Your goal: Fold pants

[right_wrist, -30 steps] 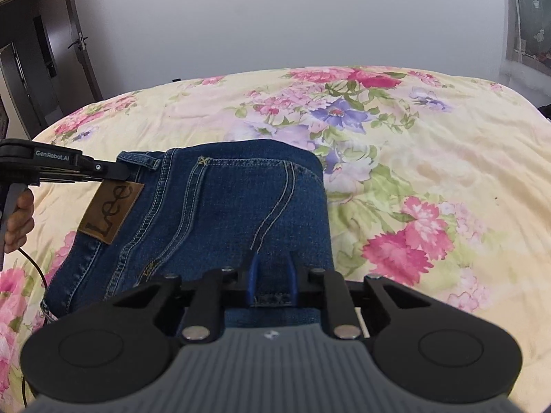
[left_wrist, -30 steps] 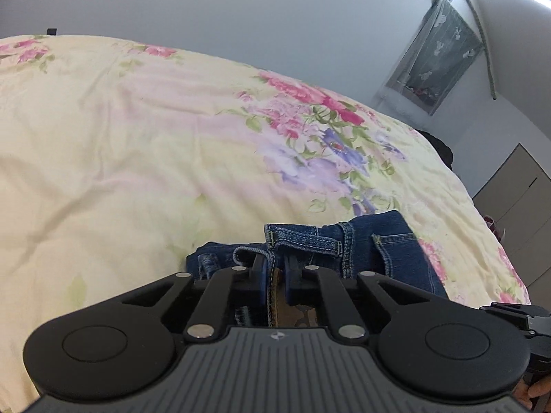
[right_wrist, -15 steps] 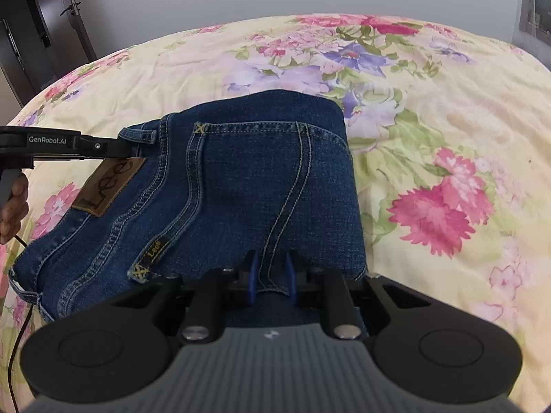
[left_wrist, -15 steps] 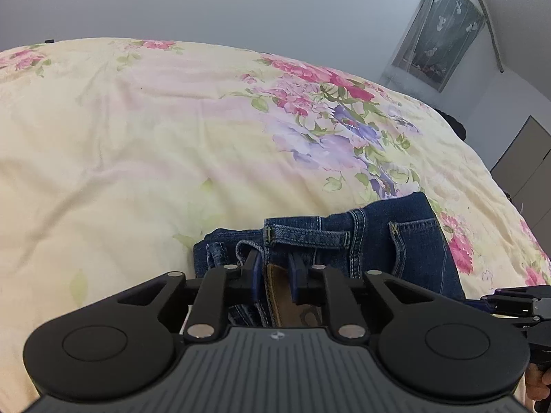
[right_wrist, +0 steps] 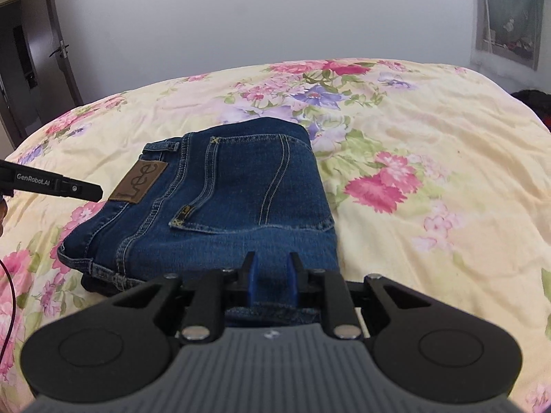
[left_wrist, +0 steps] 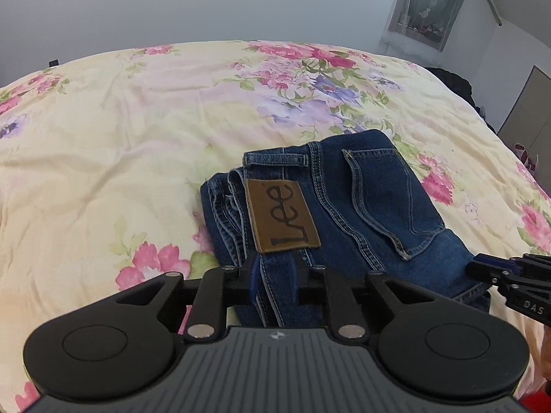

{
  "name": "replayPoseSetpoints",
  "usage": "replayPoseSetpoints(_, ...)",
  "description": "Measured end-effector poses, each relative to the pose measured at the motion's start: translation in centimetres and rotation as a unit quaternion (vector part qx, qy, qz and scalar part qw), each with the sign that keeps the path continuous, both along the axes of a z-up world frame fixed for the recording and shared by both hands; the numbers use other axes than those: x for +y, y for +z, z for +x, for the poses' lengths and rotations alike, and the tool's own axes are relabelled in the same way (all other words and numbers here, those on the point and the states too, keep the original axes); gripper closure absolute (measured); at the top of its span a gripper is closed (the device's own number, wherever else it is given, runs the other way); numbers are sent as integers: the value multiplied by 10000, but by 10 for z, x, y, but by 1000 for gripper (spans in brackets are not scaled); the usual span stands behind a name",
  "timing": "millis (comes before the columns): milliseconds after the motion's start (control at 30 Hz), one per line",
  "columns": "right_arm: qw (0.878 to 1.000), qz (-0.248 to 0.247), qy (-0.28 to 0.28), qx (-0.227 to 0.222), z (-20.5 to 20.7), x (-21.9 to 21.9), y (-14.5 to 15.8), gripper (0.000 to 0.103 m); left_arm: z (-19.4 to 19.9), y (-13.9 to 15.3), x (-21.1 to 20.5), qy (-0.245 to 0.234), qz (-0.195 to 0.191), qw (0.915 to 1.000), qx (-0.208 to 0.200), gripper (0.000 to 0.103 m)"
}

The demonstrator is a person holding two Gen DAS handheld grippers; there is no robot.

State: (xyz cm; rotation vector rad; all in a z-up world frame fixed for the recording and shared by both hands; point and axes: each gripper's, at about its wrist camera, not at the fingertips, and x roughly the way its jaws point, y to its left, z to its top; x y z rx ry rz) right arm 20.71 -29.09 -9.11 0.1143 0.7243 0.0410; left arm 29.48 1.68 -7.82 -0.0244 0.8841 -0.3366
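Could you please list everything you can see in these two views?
jeans: one, dark blue, folded, lying mid-bed
patch: one, brown, lettered "Lee", on the jeans' waistband
bedspread: one, pale yellow with pink and purple flowers, under the jeans
curtain: one, grey, on the far wall, upper right
door: one, dark, at the left edge of the right wrist view
left gripper: one, black with blue pads, by the waistband end, holding nothing
right gripper: one, black with blue pads, at the jeans' near edge, grip unclear
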Motion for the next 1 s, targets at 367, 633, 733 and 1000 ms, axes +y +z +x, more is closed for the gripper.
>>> replayPoseSetpoints(367, 9991, 333, -232, 110, -10, -1, -44, 89, -32, -53, 10, 304, -215, 9991, 190, 82)
replayPoseSetpoints(633, 9992, 198, -141, 324, 0, 1, -61, 91, -40, -73, 21, 669, -559, 9961, 117, 71)
replayPoseSetpoints(733, 9992, 296, -144, 241, -3, -2, -57, 91, -43, -68, 23, 713, -540, 9960, 27, 63)
replayPoseSetpoints(1000, 9942, 496, -438, -843, -27, -12, -21, 48, -43, -44, 53, 1101, -1685, 9787, -402, 35)
